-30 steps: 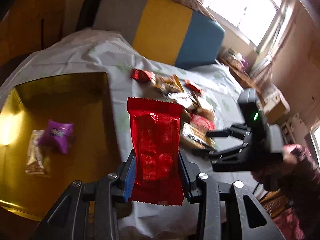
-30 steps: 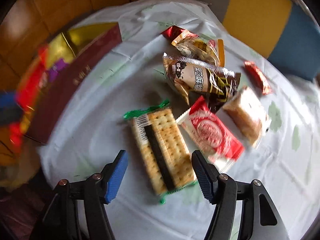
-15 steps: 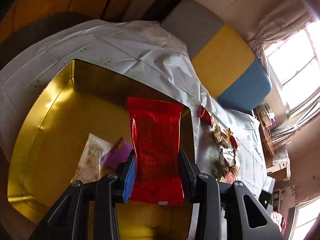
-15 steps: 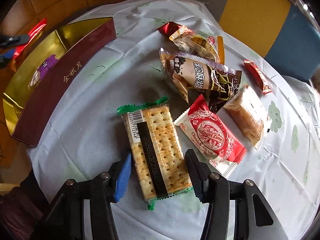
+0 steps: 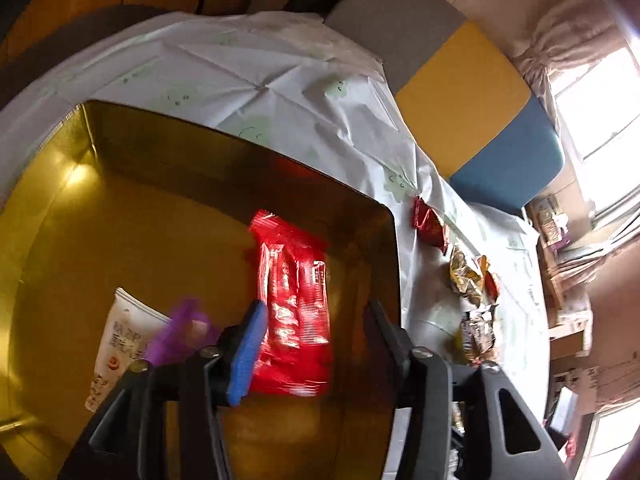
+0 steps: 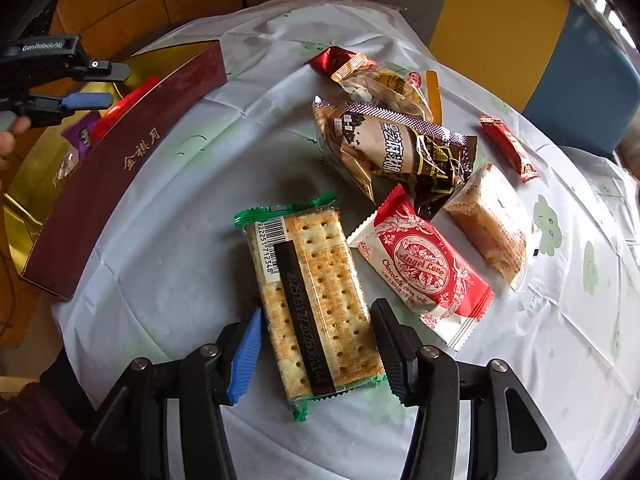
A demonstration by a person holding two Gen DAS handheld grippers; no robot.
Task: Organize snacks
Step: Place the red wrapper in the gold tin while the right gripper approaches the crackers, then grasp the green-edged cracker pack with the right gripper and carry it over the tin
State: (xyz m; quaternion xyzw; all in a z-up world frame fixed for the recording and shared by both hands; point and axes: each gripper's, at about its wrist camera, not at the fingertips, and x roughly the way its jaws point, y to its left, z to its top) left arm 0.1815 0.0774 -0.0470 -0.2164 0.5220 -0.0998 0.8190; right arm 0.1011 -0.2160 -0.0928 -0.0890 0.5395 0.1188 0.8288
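Now | left claw (image 5: 310, 344) just opening, red packet (image 5: 294, 304) blurred (loose) | right claw (image 6: 316, 354) straddles crackers (image 6: 316, 304), grip unclear

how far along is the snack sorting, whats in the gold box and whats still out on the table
Done: a white packet and a purple packet lie in the gold box.
In hand: the left gripper has just opened around the red foil packet.
Left: the right gripper straddles the cracker pack; about six other snacks remain on the table.

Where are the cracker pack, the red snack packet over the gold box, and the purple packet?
cracker pack (image 6: 316, 300): right wrist view, middle of wrapper.
red snack packet (image 5: 294, 300): left wrist view, centre.
purple packet (image 5: 182, 332): left wrist view, blurred middle.
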